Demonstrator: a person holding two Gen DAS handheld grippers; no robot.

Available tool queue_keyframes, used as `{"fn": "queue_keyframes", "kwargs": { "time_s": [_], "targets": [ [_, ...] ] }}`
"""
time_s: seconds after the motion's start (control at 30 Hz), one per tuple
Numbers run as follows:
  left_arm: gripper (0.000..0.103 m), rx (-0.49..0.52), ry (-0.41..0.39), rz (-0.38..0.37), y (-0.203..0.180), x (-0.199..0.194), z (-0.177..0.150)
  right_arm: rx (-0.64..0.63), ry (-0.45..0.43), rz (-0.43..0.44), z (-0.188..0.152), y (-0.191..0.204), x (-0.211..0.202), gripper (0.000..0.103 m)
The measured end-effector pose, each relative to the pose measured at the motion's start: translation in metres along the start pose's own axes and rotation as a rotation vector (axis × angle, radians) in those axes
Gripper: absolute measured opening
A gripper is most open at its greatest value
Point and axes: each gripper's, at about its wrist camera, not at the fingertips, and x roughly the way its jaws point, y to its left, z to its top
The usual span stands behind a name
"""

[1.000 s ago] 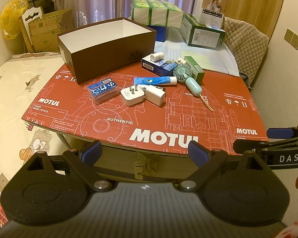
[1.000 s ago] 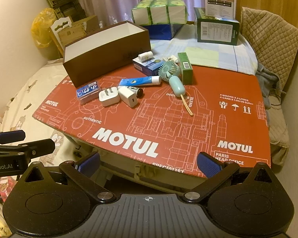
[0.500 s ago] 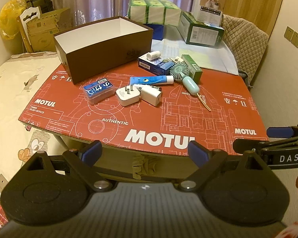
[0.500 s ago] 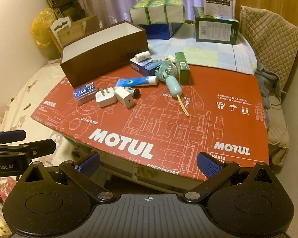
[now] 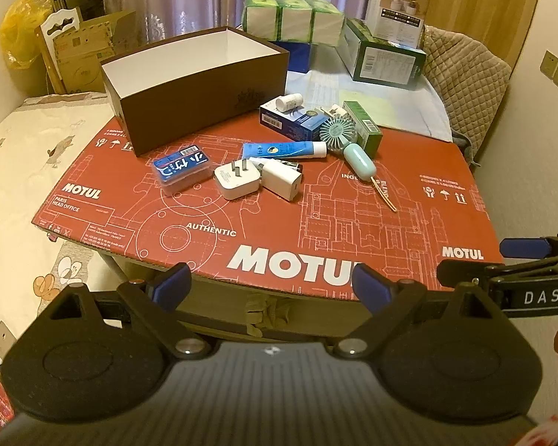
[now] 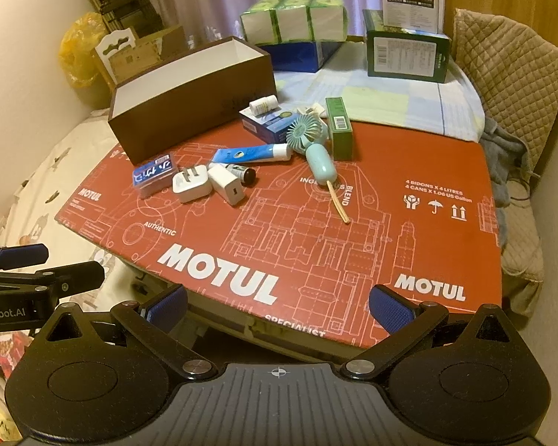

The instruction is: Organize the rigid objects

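Observation:
An open brown box (image 5: 189, 85) (image 6: 189, 96) stands at the back left of the red Motul sheet (image 5: 279, 223). In front of it lie a blue card case (image 5: 180, 165), two white chargers (image 5: 238, 182) (image 5: 282, 182), a blue tube (image 5: 282, 149), a mint hand fan (image 5: 349, 145), a green carton (image 5: 362, 126), a blue box (image 5: 290, 120) with a white bottle (image 5: 289, 102) on it, and a thin stick (image 5: 385, 195). My left gripper (image 5: 269, 284) and right gripper (image 6: 277, 303) are open and empty, held before the table's near edge.
Tissue packs (image 5: 294, 18), a green box (image 5: 387, 59) and a white carton (image 5: 398, 0) stand at the back on a pale cloth. A quilted chair (image 6: 509, 74) is at the right. A bed (image 5: 26, 171) lies to the left.
Both grippers have drifted slightly, shifting the table in view. Nothing on the table has moved. Both stay open.

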Motion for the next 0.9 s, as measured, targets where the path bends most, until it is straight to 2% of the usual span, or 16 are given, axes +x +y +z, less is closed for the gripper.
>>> {"fn": "queue_keyframes", "kwargs": {
  "time_s": [0.9],
  "targets": [
    [0.092,-0.046,0.001,0.039,-0.021,0.029,0.025,-0.014,0.026,0.033,0.028,-0.039,0.023,0.101]
  ]
}}
